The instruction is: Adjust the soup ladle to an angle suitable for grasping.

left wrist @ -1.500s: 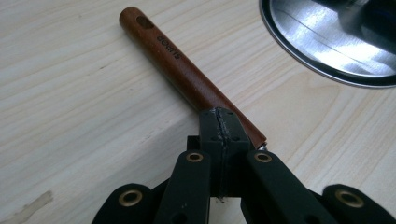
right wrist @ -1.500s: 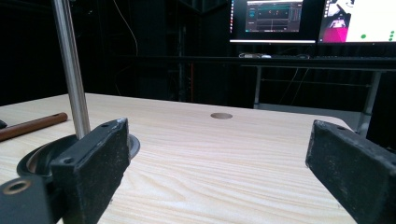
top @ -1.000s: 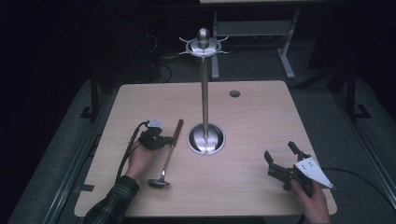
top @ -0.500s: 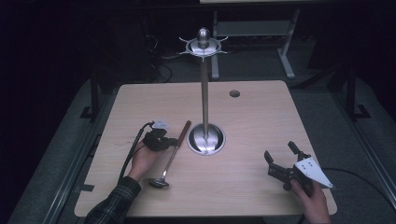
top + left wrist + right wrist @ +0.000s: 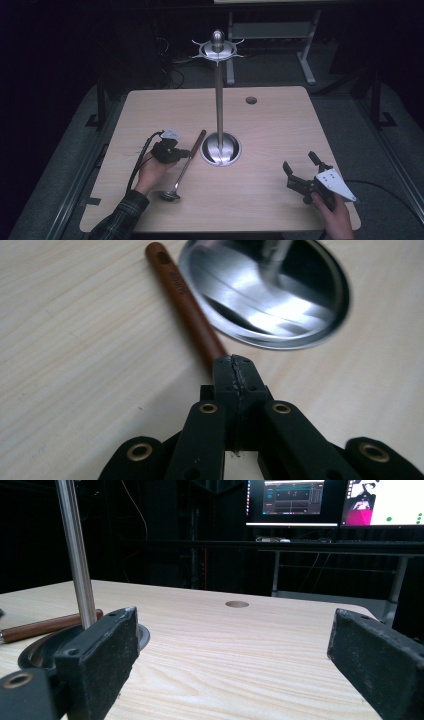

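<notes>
**Op A:** Two grippers in play, one of them busy. My left gripper [image 5: 235,365] has its jaws pressed together on the ladle's [image 5: 182,168] handle, about where the reddish-brown wood gives way to the thin steel shaft. I judge this as the grasp step, with the lift not yet begun.

**Op B:** Where does the ladle lie?

**Op A:** Flat on the pale wood-grain table [image 5: 280,130], handle end just beside the utensil stand's [image 5: 218,100] polished round base, small steel bowl toward me. The handle is smooth, rounded, with a printed mark I cannot read.

**Op B:** And your right?

**Op A:** My right gripper [image 5: 235,645] has its jaws wide apart, holding nothing, low over the near right of the table.

**Op B:** Next move?

**Op A:** I'd say a lift toward the hooked crown atop the slim mirror-bright pole, keeping clear of that pole. The grip sits far from the bowl, so I expect it may swing.
</notes>
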Action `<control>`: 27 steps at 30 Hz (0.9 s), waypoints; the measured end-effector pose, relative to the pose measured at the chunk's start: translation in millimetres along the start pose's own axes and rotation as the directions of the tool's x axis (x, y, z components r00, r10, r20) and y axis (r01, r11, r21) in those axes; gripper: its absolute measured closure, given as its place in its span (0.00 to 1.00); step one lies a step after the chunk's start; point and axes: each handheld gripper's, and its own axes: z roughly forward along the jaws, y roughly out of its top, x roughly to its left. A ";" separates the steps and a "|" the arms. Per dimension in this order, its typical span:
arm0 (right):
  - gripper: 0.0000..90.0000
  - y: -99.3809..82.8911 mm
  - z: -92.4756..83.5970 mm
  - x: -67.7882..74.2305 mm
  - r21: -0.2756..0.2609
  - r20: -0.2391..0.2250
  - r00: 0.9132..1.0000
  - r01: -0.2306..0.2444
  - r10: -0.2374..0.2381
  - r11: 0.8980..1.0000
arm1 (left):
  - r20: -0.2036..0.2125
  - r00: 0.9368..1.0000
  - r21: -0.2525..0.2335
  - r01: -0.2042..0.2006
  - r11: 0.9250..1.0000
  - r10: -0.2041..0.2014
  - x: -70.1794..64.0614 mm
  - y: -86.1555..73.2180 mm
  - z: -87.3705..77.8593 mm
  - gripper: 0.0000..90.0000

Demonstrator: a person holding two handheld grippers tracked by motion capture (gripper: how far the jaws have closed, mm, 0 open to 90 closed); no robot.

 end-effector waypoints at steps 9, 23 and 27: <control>0.07 0.0 -0.1 0.4 0.000 0.001 1.000 0.003 -0.003 1.000 | 0.073 0.997 0.090 -0.006 0.996 0.000 -31.2 -14.4 -22.0 1.00; 0.07 0.0 -0.2 0.5 0.000 0.000 1.000 0.004 -0.004 1.000 | 0.066 0.998 0.218 -0.025 0.976 0.011 -47.0 -38.7 -22.1 1.00; 0.07 0.0 -0.2 0.4 0.000 -0.002 1.000 0.003 -0.003 1.000 | 0.059 0.998 0.223 -0.021 0.975 0.008 -45.0 -42.3 -23.8 1.00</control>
